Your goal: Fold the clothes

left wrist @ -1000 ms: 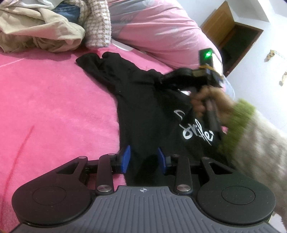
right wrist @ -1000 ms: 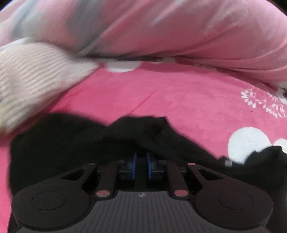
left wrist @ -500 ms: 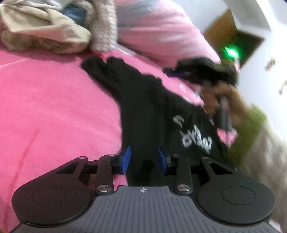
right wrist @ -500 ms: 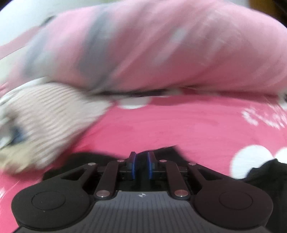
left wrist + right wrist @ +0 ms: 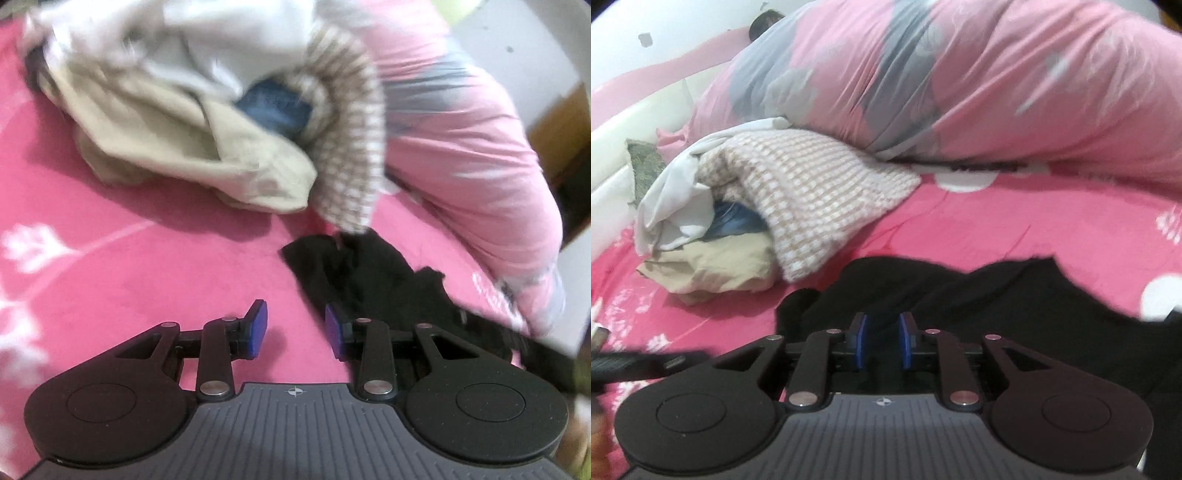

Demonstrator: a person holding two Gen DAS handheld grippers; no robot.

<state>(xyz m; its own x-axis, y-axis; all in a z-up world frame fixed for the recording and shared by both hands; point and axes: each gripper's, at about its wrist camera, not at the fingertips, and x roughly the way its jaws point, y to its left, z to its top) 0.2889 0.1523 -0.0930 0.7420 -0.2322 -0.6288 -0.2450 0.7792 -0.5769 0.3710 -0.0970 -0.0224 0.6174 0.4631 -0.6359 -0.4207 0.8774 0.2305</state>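
Black shirt [image 5: 373,284] lies crumpled on the pink bedsheet [image 5: 129,258], stretching away to the right in the left wrist view and spreading wide across the foreground in the right wrist view [image 5: 997,295]. Left gripper [image 5: 295,328]: jaws stand apart with nothing between them; bare sheet shows through the gap. Its blue pads [image 5: 257,325] hover over the sheet, and the right-hand pad sits just at the near edge of the shirt; whether it touches the cloth cannot be told. Right gripper [image 5: 881,341]: jaws parted by a narrow gap, blue pads [image 5: 861,341] facing each other above black fabric. Whether cloth is caught between them cannot be told, since everything behind the gap is dark. Beyond the shirt, a pile of clothes [image 5: 192,122] rests on the sheet: a beige garment [image 5: 709,262] at the bottom, a white one [image 5: 672,206] on top, something blue [image 5: 735,221] tucked in the middle, and a checked knit piece [image 5: 820,199] draped down the side. The lower end of the knit piece comes close to the far tip of the shirt in the left wrist view. Behind all this a bulky pink and grey quilt [image 5: 960,81] is bunched up along the bed. The left wrist view is blurred.
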